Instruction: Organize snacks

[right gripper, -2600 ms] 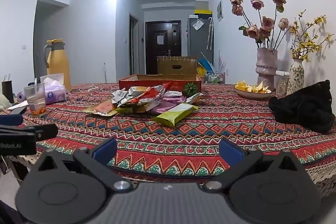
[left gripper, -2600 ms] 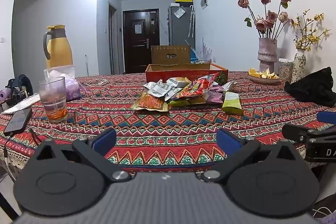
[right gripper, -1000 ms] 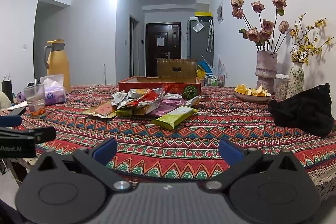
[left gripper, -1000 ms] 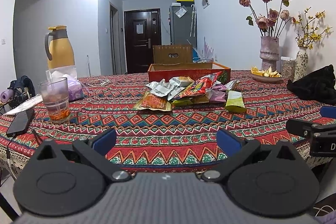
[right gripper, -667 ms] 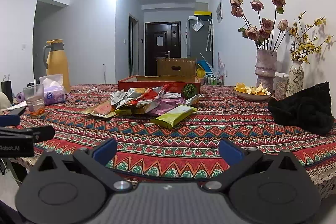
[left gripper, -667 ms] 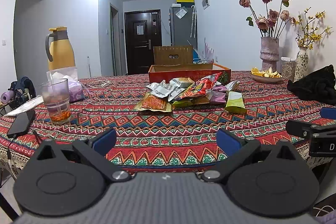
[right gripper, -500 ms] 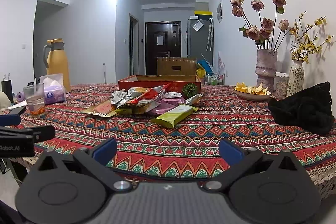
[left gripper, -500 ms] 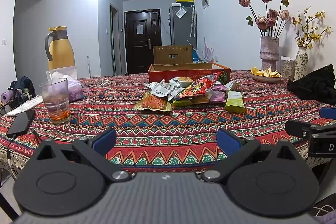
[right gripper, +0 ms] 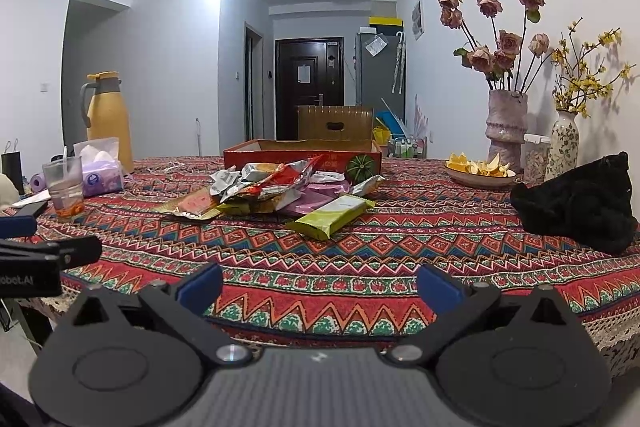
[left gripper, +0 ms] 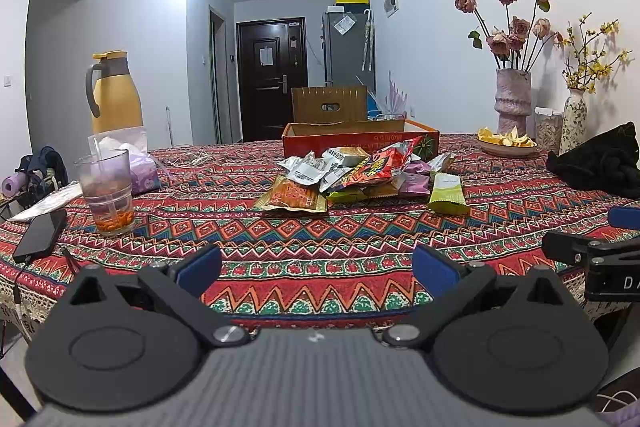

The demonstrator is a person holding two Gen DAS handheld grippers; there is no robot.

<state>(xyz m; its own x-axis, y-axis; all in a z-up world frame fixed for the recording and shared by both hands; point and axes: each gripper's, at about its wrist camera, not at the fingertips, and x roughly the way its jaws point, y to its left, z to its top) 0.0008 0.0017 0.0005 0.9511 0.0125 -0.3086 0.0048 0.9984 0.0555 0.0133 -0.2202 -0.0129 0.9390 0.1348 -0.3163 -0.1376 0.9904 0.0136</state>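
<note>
- Left wrist view: left gripper [left gripper: 316, 263] empty, blue pads spread wide, hovering at the near table edge.
- Snack pile [left gripper: 356, 171] sits mid-table, dead ahead, well apart from the pads. Red carton tray [left gripper: 360, 139] directly behind the pile.
- Orange-gold packet [left gripper: 294, 197] is the nearest piece on this side, lying flat, slightly left of centre.
- Right gripper's finger [left gripper: 576, 247] shows at the right edge, level with this one.
- Right wrist view: right gripper [right gripper: 318, 285] also empty and wide.
- Green packet [right gripper: 332, 215] lies apart from the pile's right flank, almost straight ahead; long axis runs diagonally, near-left to far-right.
- Judgement: right gripper is nearer the green packet; needs a forward reach plus wrist twist to close across its short side.
</note>
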